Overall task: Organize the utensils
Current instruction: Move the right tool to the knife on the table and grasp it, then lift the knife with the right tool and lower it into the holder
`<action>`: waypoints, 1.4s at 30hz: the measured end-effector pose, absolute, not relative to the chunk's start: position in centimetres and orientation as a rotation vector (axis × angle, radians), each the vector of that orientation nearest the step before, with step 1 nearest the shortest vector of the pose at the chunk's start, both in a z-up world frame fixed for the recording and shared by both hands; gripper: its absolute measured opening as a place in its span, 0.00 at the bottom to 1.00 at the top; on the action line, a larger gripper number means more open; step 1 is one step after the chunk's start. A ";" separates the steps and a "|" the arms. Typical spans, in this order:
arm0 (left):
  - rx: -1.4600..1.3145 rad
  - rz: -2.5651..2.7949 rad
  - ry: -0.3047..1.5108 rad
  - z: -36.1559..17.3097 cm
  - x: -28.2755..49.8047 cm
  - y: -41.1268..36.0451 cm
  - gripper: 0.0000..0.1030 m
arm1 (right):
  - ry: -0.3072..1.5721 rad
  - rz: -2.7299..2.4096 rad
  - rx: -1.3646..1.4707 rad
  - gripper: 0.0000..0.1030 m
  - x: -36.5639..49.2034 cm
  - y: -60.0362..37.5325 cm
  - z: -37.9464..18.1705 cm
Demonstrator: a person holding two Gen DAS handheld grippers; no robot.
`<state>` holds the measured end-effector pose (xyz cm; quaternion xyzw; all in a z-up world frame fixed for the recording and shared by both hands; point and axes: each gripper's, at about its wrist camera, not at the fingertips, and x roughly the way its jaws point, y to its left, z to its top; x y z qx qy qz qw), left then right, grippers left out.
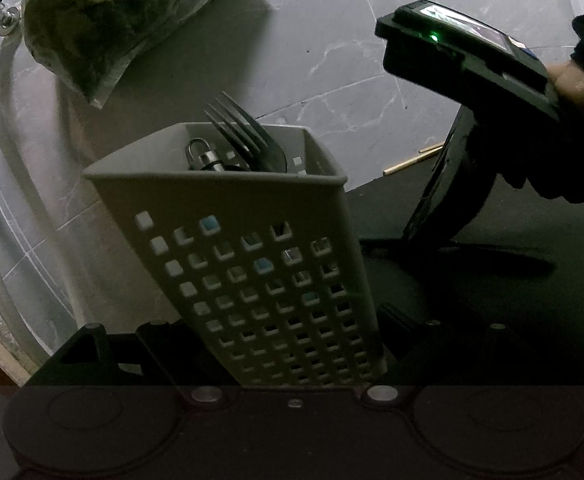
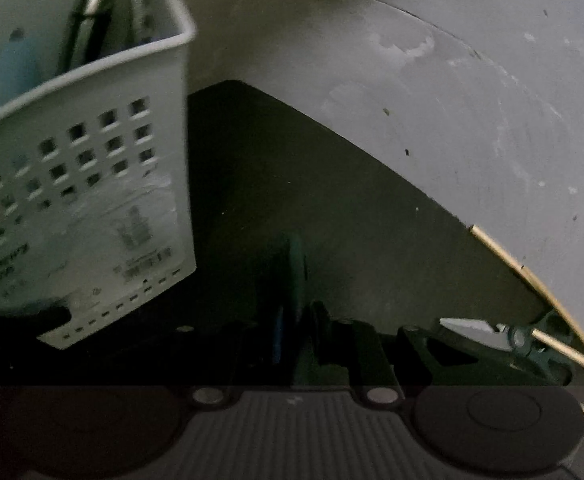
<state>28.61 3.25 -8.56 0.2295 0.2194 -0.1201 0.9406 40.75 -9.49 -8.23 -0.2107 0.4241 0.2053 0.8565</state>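
Utensil caddy (image 1: 252, 264) – left tool (image 1: 268, 344) clamping it

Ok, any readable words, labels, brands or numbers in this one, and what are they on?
No text is legible.
Sticker on the white caddy: printed lines and a small pictogram, too blurred to read.
Screen on the right gripper: lit, no characters discernible.

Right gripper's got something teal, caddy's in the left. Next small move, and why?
Probably swing the right gripper up and left, as its own view shows it, toward the open top of the caddy. It pinches a thin teal utensil, while the left gripper holds the caddy tilted, a fork already inside.
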 end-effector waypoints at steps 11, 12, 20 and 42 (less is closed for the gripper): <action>0.471 -0.247 0.447 -8.6 28.4 3.0 0.85 | 0.970 0.443 -0.141 0.15 42.9 -12.7 -7.9; 0.471 -0.248 0.447 -8.6 28.4 3.1 0.85 | 0.966 0.439 -0.103 0.13 42.5 -13.3 -7.6; 0.473 -0.246 0.448 -8.5 28.5 3.1 0.85 | 0.788 0.388 0.153 0.12 40.2 -17.9 -7.2; 0.494 -0.278 0.451 -8.5 28.6 2.4 0.85 | 0.100 0.663 0.333 0.12 31.7 -15.9 7.3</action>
